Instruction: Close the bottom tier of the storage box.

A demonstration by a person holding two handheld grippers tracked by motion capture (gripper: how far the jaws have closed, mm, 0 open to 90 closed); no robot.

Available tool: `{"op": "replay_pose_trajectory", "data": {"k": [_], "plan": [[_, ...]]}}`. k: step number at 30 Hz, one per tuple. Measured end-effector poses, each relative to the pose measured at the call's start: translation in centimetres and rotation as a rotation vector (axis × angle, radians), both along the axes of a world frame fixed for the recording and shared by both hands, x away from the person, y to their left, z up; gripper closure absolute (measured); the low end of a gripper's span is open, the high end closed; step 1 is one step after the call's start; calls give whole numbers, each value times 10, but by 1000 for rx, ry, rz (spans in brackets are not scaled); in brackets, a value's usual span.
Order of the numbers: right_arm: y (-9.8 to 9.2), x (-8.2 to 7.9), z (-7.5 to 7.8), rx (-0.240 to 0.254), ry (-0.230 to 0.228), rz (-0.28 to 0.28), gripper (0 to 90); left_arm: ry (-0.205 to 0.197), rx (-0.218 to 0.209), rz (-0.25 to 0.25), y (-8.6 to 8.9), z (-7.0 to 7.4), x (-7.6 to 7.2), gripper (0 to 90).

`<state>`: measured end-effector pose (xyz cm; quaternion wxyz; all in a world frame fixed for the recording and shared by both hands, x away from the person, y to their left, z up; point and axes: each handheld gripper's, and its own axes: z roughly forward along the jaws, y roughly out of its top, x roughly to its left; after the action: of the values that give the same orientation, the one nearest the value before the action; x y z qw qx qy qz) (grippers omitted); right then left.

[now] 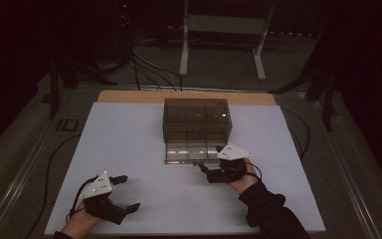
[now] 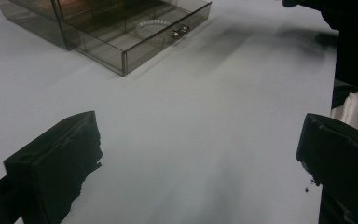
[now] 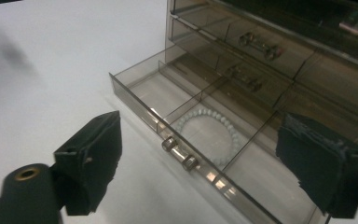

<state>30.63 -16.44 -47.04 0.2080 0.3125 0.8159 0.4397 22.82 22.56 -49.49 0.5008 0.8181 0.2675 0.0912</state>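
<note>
A smoky clear drawer cabinet stands mid-table, its bottom drawer pulled out toward me. A white bead bracelet lies in the drawer's middle compartment, behind the metal handle. My right gripper is open just in front of the drawer's right half. In the right gripper view its jaws stand wide apart, either side of the handle and above it, with nothing held. My left gripper rests open at the near left, far from the cabinet. From the left gripper the drawer and bracelet lie ahead.
A white board covers the wooden table. The upper drawers are shut and have their own handles. A dark sleeve shows at the right. Cables and a metal stand lie beyond the table.
</note>
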Motion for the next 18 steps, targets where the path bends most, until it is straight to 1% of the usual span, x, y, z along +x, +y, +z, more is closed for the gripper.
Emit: {"op": "replay_pose_trajectory", "data": {"k": [1,2,3,4,5,7,9,10,13,14,16,18], "plan": [[1,-1,-1,-8,-7,-17,238,0,1,0,0,0,0,0],[1,-2,-2,-11,-7,-26,270,0,2,-1,0,0,0,0],[1,-3,-4,-10,2,-23,309,0,3,-1,0,0,0,0],[1,-3,-5,-14,0,-30,394,0,1,0,0,0,0,0],[1,-4,-7,-17,0,-39,428,0,-2,1,0,0,0,0],[1,-5,-10,-16,10,-51,535,2,0,0,0,0,0,0],[1,-6,-14,-19,14,-56,605,1,0,1,0,0,0,0],[1,-6,-16,-33,14,-52,635,0,-1,1,0,0,0,0],[3,-7,-21,-48,30,-41,717,2,2,-1,0,0,0,0],[4,-6,-23,-51,35,-40,737,2,2,1,0,0,0,0],[4,-5,-25,-48,45,-40,810,2,-1,1,0,0,0,0],[5,-3,-27,-67,45,-31,865,3,3,0,0,-1,0,0]]}}
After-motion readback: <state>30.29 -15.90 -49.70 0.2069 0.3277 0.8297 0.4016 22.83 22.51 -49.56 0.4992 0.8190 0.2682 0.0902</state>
